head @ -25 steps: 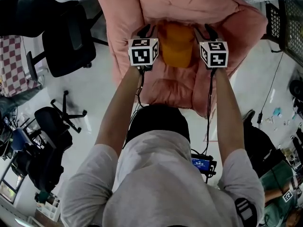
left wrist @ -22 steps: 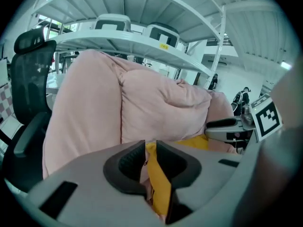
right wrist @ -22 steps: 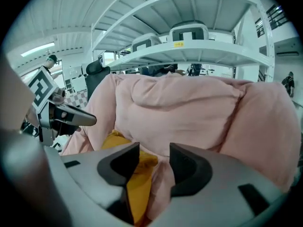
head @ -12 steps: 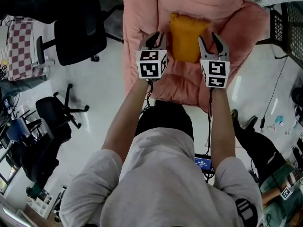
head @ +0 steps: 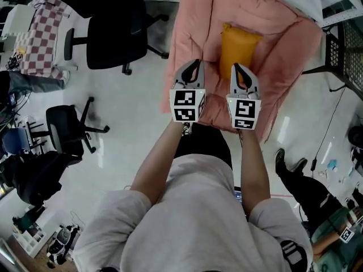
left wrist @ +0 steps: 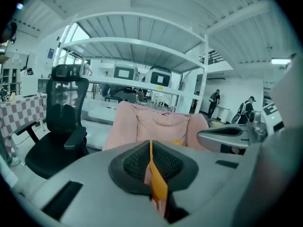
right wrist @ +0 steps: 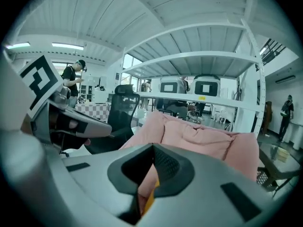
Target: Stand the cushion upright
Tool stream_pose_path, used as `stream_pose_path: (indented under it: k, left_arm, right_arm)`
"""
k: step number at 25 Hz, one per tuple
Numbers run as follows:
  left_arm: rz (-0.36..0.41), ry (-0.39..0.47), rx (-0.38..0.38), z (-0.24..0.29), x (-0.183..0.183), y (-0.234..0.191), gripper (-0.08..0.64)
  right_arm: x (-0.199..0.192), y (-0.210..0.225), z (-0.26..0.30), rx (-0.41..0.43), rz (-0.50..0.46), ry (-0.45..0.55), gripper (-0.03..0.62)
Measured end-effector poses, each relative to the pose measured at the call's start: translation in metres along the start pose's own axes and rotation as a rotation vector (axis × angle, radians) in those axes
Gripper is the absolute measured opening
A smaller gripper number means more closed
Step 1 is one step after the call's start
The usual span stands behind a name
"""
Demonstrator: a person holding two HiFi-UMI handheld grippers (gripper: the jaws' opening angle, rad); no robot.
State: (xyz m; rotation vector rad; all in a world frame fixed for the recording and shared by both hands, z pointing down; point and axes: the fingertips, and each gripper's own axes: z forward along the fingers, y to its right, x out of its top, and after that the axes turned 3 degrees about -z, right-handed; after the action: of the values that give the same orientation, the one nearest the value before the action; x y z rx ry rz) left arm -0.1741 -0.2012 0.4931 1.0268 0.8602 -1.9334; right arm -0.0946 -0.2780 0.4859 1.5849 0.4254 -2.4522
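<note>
The orange cushion leans against the back of the pink lounge chair at upper middle, apart from the left gripper and right gripper just below, whose fingers have just closed on nothing; it looks soft, light, best pinched by both side edges

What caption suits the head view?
Empty left gripper and right gripper, jaws just closed, face a cushion propped in a chair.
</note>
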Motion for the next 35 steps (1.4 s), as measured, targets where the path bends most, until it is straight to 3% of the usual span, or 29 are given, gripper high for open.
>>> stream_pose_path:
  k: [12, 26, 35]
  left_arm:
    - [-0.051, 0.153, 0.083, -0.130, 0.021, -0.007, 0.013]
    - [0.010, 0.222, 0.038, -0.224, 0.035, 0.053, 0.012]
    - [-0.012, 0.239, 0.051, -0.252, 0.034, 0.089, 0.012]
  right_arm:
    - [0.059, -0.075, -0.087, 0.041, -0.024, 0.130, 0.008]
    - [0.087, -0.086, -0.196, -0.026, -0.043, 0.174, 0.008]
    - [0.102, -0.080, -0.237, 0.036, -0.049, 0.214, 0.008]
